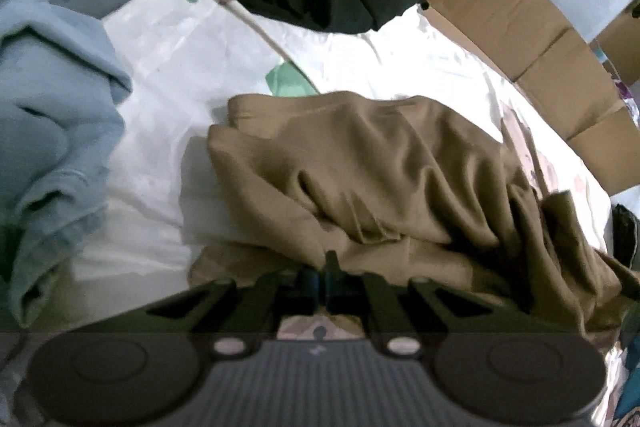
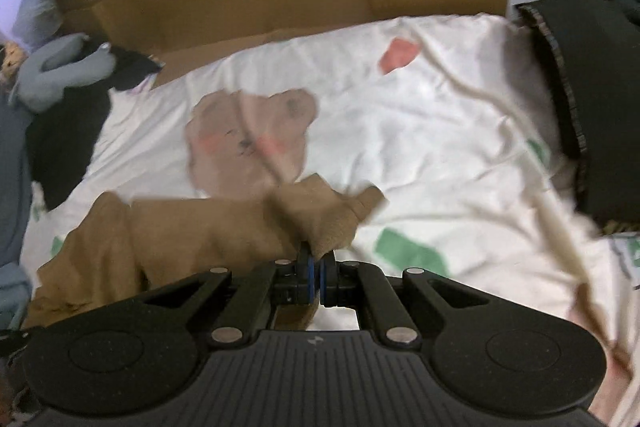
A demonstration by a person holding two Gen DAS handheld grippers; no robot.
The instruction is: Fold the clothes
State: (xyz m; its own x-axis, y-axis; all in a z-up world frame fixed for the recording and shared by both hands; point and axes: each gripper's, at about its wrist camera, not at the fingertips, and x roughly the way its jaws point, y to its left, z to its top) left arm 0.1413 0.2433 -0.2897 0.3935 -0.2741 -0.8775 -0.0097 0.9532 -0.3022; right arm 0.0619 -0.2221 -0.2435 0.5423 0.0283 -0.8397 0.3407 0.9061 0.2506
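White printed bedsheet (image 1: 168,99) covers the bed, with a crumpled tan cloth garment (image 1: 360,167) lying on it, between a light blue garment (image 1: 52,99) and brown cardboard (image 1: 520,27). Left gripper (image 1: 320,283) is clenched on the tan cloth's near edge.

Right gripper (image 2: 317,277) pinches another tan edge above the bear picture (image 2: 248,139).

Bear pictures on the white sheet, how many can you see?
1. One brown bear face is printed mid-sheet in the right wrist view, just beyond the tan garment. More may be hidden under the clothes.
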